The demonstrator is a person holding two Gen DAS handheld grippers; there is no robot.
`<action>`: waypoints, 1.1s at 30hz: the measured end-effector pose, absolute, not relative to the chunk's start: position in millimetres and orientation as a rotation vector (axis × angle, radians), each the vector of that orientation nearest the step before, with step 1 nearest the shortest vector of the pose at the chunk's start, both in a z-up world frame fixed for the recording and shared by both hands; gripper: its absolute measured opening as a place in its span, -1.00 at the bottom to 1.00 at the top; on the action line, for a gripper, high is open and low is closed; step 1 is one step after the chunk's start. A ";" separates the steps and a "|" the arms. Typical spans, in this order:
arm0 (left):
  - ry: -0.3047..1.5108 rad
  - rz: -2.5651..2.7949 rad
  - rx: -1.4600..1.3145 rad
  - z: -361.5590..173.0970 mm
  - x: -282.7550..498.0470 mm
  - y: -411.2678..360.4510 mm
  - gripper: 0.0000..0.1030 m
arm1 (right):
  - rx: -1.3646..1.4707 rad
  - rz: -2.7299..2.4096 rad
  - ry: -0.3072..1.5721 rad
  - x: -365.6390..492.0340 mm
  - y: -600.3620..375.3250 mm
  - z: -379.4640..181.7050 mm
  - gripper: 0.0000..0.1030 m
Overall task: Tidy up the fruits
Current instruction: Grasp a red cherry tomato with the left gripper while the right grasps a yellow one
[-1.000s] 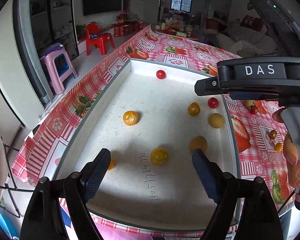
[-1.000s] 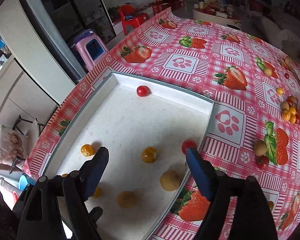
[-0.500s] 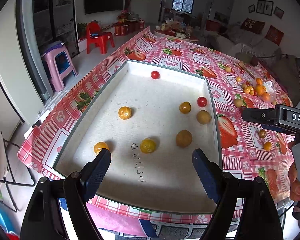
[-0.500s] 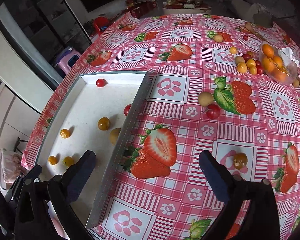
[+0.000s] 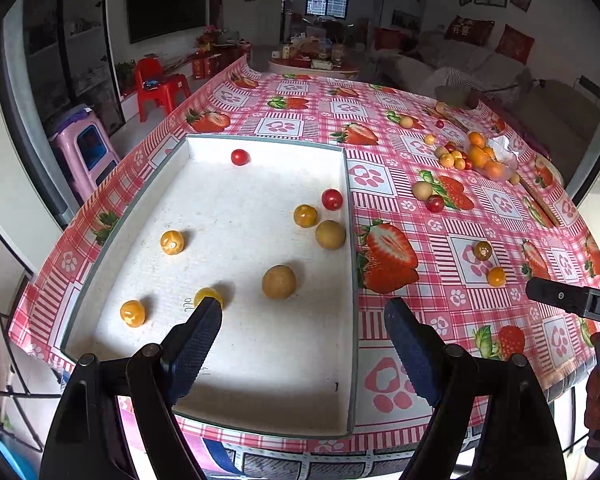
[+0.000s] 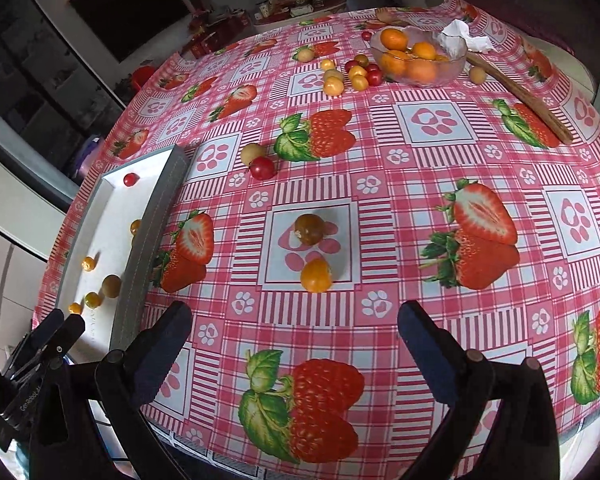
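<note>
A white tray with grey rim [image 5: 350, 280] sits on the strawberry tablecloth and holds several small fruits: red tomatoes [image 5: 239, 157], orange ones [image 5: 172, 242] and tan round fruits [image 5: 279, 281]. My left gripper [image 5: 303, 320] is open and empty above the tray's near right part. My right gripper [image 6: 295, 320] is open and empty over the cloth, just short of an orange fruit [image 6: 316, 275] and a brown fruit [image 6: 309, 229]. The tray [image 6: 156, 216] shows at the left of the right wrist view.
A glass bowl of oranges [image 6: 418, 58] stands far back with a cluster of small fruits [image 6: 350, 74] beside it. A tan fruit and red tomato [image 6: 262, 168] lie near the tray's far corner. A wooden stick [image 6: 520, 96] lies at the right. The table edge is close below both grippers.
The right gripper has swung right, away from the tray, to over the open cloth. The left gripper has drawn back and shifted right, so the tray looks farther.
</note>
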State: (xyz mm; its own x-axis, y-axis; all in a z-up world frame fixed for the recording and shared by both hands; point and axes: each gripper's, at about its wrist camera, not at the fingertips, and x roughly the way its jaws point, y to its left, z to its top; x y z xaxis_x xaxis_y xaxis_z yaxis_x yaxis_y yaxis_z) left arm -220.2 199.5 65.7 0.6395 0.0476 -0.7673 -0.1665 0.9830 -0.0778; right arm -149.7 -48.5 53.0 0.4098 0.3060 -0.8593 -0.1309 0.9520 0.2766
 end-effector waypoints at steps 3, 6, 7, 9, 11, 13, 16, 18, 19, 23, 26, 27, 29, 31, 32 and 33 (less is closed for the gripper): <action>0.870 0.075 -0.109 68.4 -211.2 175.3 0.64 | 0.175 0.245 1.119 -156.6 -68.5 48.0 1.00; 0.876 0.027 -0.068 69.4 -201.1 151.9 0.64 | 0.177 0.218 1.116 -162.2 -84.2 44.4 1.00; 0.877 0.013 -0.050 69.8 -196.3 144.6 0.64 | 0.180 0.215 1.115 -163.6 -88.2 43.6 1.00; 0.877 -0.004 -0.015 71.2 -184.7 132.7 0.64 | 0.188 0.218 1.113 -165.4 -92.7 41.9 1.00; 0.874 -0.019 -0.005 73.3 -171.7 125.9 0.64 | 0.188 0.227 1.110 -167.5 -93.9 40.7 1.00; 0.876 -0.030 -0.010 74.5 -157.2 122.9 0.64 | 0.179 0.240 1.102 -168.8 -91.1 39.8 1.00; 0.887 -0.027 -0.005 71.4 -133.6 118.6 0.64 | 0.161 0.255 1.090 -169.0 -84.4 38.7 1.00; 0.902 -0.027 0.000 65.9 -119.4 115.7 0.64 | 0.147 0.263 1.082 -168.7 -80.2 38.5 1.00; 0.913 -0.029 -0.004 62.4 -113.0 114.3 0.64 | 0.141 0.265 1.077 -168.8 -78.4 38.4 1.00; 0.962 -0.053 -0.017 46.2 -90.1 105.0 0.58 | 0.122 0.266 1.057 -165.8 -72.9 38.0 0.90; 0.998 -0.073 -0.007 35.5 -73.5 95.5 0.45 | 0.110 0.273 1.058 -160.7 -67.0 34.5 0.66; 1.004 -0.080 -0.007 32.8 -68.6 92.7 0.45 | 0.107 0.278 1.059 -159.3 -65.0 32.7 0.55; 1.014 -0.085 -0.006 28.0 -60.1 89.1 0.45 | 0.099 0.284 1.063 -155.6 -60.9 28.9 0.46; 1.024 -0.081 -0.008 23.4 -52.3 87.5 0.45 | 0.092 0.287 1.059 -153.0 -56.7 26.3 0.44; 1.029 -0.081 -0.016 21.5 -49.2 87.3 0.35 | 0.083 0.286 1.049 -152.6 -54.3 26.2 0.44; 1.039 -0.081 -0.026 19.2 -45.2 87.4 0.28 | 0.077 0.288 1.043 -151.2 -52.0 26.2 0.44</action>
